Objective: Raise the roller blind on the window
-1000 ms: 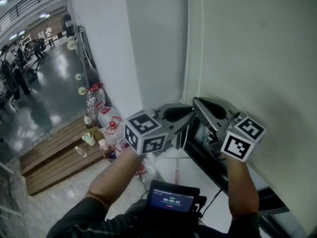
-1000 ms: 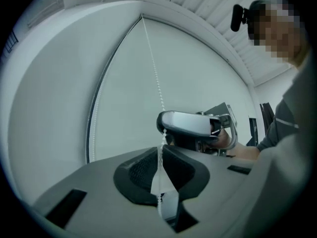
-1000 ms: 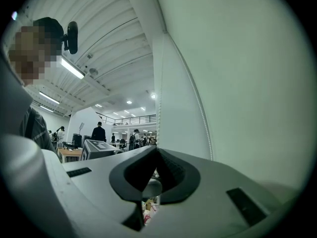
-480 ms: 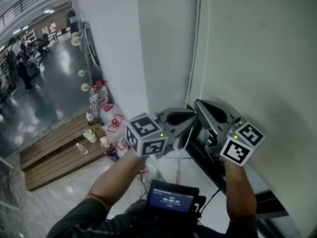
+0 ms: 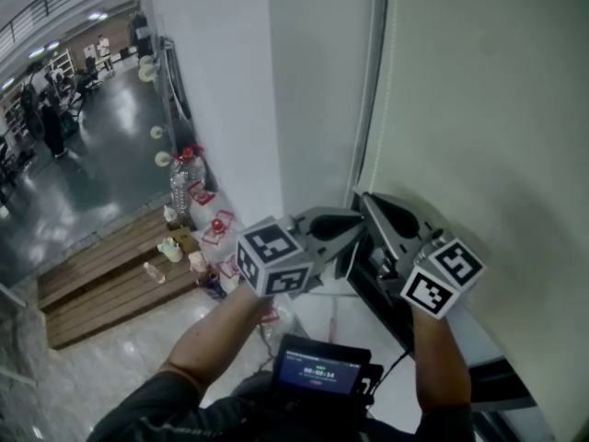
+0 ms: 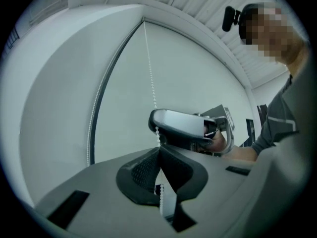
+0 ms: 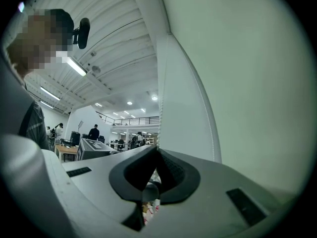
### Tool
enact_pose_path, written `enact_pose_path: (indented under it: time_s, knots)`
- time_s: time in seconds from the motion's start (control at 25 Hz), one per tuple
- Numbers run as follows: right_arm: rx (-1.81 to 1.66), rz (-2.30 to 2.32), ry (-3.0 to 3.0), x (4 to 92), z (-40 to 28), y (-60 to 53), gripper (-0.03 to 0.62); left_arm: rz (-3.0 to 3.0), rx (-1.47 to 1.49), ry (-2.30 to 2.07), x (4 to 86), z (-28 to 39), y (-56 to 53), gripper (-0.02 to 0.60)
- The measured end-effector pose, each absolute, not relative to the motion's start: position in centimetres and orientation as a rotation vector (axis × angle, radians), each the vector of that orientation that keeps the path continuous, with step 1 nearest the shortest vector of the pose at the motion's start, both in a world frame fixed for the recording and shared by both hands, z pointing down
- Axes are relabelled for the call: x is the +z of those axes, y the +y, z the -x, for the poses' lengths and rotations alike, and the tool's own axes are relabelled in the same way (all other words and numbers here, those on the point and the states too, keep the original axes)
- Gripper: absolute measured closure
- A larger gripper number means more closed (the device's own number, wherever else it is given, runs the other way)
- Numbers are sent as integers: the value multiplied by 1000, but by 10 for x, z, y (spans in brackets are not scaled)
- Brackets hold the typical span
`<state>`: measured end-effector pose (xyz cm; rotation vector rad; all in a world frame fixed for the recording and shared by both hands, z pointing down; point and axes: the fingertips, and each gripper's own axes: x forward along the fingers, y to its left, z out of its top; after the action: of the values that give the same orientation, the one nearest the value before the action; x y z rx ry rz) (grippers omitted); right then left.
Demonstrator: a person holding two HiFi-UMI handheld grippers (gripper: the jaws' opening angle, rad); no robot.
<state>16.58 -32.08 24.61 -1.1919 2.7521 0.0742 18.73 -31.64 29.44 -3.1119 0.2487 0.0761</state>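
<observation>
1. Head view: the left gripper (image 5: 355,236) and the right gripper (image 5: 364,199) met tip to tip at the bead chain (image 5: 385,81), which hung beside the lowered roller blind (image 5: 488,109);
2. Left gripper view: its jaws were pressed together on the bead chain, just below the right gripper's tip;
3. Right gripper view: its jaws were closed, pinching the same chain; the blind filled the right.

To my left a white wall (image 5: 216,90) runs down to pale floor tiles (image 5: 110,385). A low wooden platform (image 5: 101,293) lies beside it, with bottles (image 5: 180,187) clustered at its far end. Beyond, the hall's dark floor (image 5: 92,173) shines under ceiling strip lights (image 7: 76,66). A railed balcony (image 7: 130,119) crosses the far side, above tables (image 7: 63,150) and distant people (image 7: 93,132). A dark window frame (image 5: 504,376) edges my lower right.
</observation>
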Motion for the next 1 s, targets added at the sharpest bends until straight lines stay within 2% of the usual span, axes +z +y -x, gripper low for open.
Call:
enact_pose_path:
  time_s: [0.64, 0.88, 1.0]
  knots:
    - [-204, 1317, 2803, 378, -168, -332, 594, 3239, -193, 240, 425, -185, -324, 585]
    - [-208, 1305, 2802, 381, -168, -336, 594, 3215, -227, 266, 426, -172, -327, 582]
    - [-217, 1304, 2798, 380, -169, -334, 594, 3200, -184, 325, 399, -146, -336, 528]
